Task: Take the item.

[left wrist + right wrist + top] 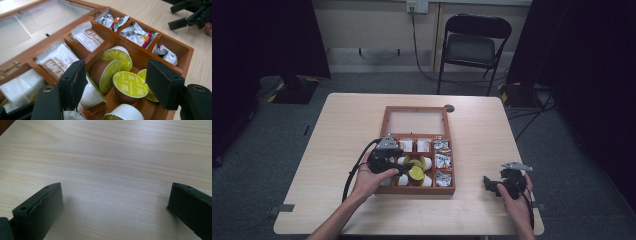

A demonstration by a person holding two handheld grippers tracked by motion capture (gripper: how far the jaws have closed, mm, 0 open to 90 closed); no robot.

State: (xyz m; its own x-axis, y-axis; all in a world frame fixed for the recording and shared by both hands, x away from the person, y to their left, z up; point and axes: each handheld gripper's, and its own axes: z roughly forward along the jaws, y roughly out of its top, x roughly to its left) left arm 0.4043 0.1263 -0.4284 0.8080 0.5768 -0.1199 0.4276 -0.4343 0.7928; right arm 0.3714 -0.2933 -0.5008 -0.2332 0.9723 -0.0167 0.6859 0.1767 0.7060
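**Left gripper over the capsules, right gripper parked on the table**

Your left hand (pixel 371 179) holds the left gripper (pixel 404 169) over the front-left part of the wooden box (pixel 417 190), which sits mid-table with its glass lid (pixel 417 121) lying open behind it. In the left gripper view, that gripper (pixel 116 82) has its jaws parted around the big compartment, with a green-lidded capsule (pixel 130 83) between them. The pads do not press on it; there is a gap on each side, so nothing is gripped. The capsule leans, lid tilted toward the camera, among other capsules: two more (pixel 117 56) green-lidded ones behind it and white-bodied ones (pixel 91 95) in front and at the left.

Moving right across the box, two brown-printed sachets (pixel 87 37) fill the compartments behind the capsules, and the right-hand column holds three compartments of white wrapped packets (pixel 138 33).

Further right, well apart from the box, your right hand (pixel 517 202) rests the right gripper (pixel 492 185) on the bare table (pixel 482 125) near its front right corner. In the right gripper view its jaws stand wide apart over the wood grain (pixel 112 170), holding nothing.
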